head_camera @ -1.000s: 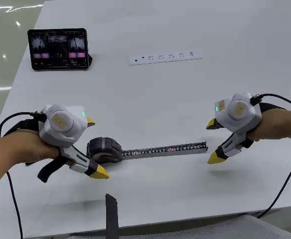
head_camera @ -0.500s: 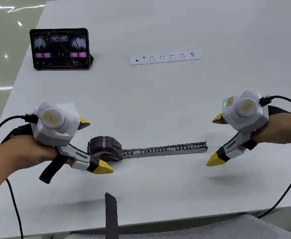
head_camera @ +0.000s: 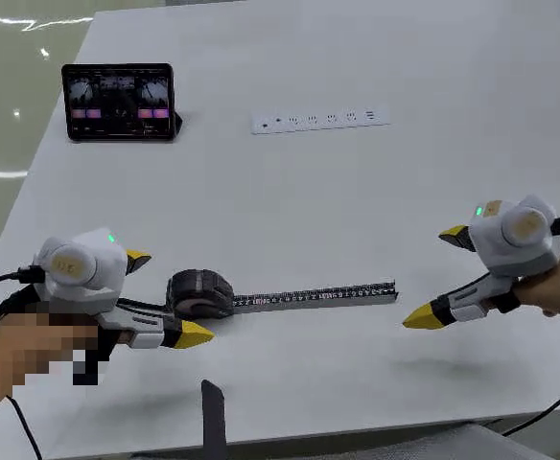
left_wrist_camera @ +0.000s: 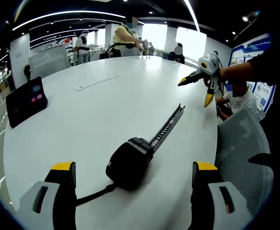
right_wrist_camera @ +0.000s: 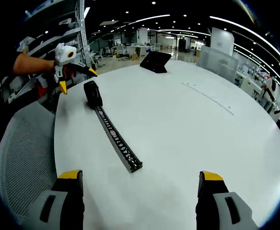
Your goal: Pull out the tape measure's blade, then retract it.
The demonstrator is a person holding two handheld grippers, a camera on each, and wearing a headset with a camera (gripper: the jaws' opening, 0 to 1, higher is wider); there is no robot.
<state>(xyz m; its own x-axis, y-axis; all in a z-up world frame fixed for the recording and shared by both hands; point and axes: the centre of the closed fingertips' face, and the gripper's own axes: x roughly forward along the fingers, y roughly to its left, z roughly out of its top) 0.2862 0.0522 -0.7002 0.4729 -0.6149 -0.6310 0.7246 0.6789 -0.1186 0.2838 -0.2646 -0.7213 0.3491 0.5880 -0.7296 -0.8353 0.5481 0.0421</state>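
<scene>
tape measure case (head_camera: 201, 292): I see it black and round, lying on the white table (head_camera: 357, 192) near the front edge, on my left side.
blade (head_camera: 318, 295): pulled out, lying flat on the table, running from the case towards my right side; printed scale faces up.
blade tip (right_wrist_camera: 135, 166): free on the table, nothing gripping it.
left gripper (head_camera: 167, 295): held low at the case, jaws spread wide. In the left gripper view the case sits between the two yellow tips (left_wrist_camera: 63, 167), apart from both as far as I can tell.
right gripper (head_camera: 434, 276): above the table just past the blade tip, jaws spread wide, holding nothing. In the right gripper view the tip lies ahead, between the jaw lines, not touching.
cord: thin black loop trails from the case back towards my left gripper; I can't tell whether it touches.
tablet (head_camera: 119, 101): propped up at the far left, screen lit.
power strip (head_camera: 320, 120): white, flat, far centre, well apart from the tape.
</scene>
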